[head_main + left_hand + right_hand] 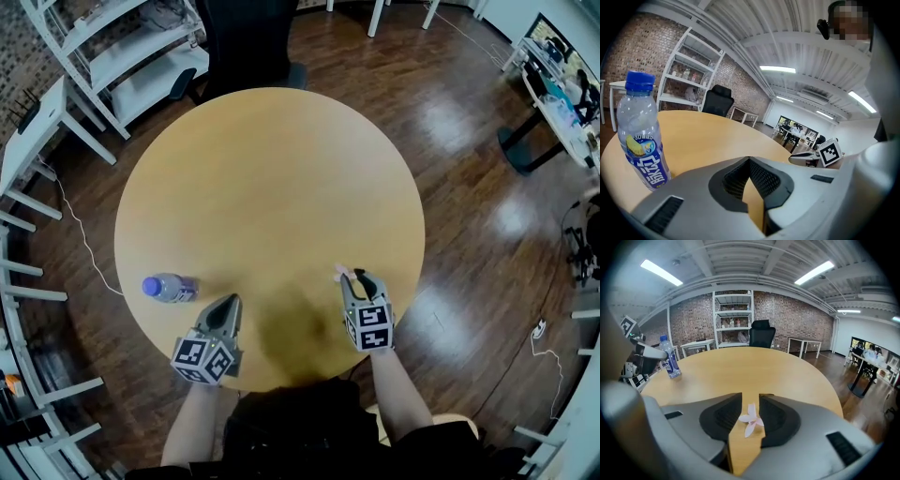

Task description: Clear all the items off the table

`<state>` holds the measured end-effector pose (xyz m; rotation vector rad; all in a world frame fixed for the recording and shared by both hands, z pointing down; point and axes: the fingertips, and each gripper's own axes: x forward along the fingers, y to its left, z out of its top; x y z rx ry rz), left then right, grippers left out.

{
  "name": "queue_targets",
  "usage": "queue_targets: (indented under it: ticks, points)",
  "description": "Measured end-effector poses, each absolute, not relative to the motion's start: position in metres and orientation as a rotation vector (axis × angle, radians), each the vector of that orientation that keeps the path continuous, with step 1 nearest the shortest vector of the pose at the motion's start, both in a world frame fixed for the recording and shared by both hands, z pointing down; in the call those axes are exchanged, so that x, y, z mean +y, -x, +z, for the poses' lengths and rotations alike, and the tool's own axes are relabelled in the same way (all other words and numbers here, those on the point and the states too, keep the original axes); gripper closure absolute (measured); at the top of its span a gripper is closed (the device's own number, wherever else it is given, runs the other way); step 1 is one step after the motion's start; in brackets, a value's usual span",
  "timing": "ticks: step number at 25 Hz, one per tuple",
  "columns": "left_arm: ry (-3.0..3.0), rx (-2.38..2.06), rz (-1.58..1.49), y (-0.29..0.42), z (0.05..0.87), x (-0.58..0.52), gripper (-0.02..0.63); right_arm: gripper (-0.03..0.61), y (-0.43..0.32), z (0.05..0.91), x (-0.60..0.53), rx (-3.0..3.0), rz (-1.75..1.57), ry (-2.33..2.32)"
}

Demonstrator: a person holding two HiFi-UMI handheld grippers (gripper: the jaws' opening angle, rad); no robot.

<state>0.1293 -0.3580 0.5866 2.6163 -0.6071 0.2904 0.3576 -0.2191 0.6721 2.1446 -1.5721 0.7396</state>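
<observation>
A clear water bottle (169,287) with a blue cap and blue label stands on the round wooden table (272,178) near its front left edge. My left gripper (228,302) sits just right of the bottle (642,140); its jaws (750,161) meet at the tips with nothing between them. A small pale pink flower (340,274) lies on the table at the tips of my right gripper (359,278). In the right gripper view the flower (751,420) rests between the parted jaws (750,405), whose pads do not press on it. The bottle (670,363) shows far left there.
White shelving (122,47) and a black office chair (248,42) stand beyond the table's far side. A white desk (37,122) is at the left, another cluttered desk (562,94) at the far right. Cables lie on the dark wood floor (469,206).
</observation>
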Motion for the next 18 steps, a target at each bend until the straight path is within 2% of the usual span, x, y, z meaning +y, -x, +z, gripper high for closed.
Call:
queue_targets:
  ticks: [8, 18]
  points:
    - [-2.694, -0.537, 0.134, -0.128, 0.539, -0.356, 0.614, 0.459, -0.367, 0.575, -0.199, -1.531, 0.438, -2.380]
    - [-2.782, -0.464, -0.046, -0.115, 0.488, -0.359, 0.614, 0.574, -0.360, 0.489, -0.171, -1.427, 0.189, -2.610]
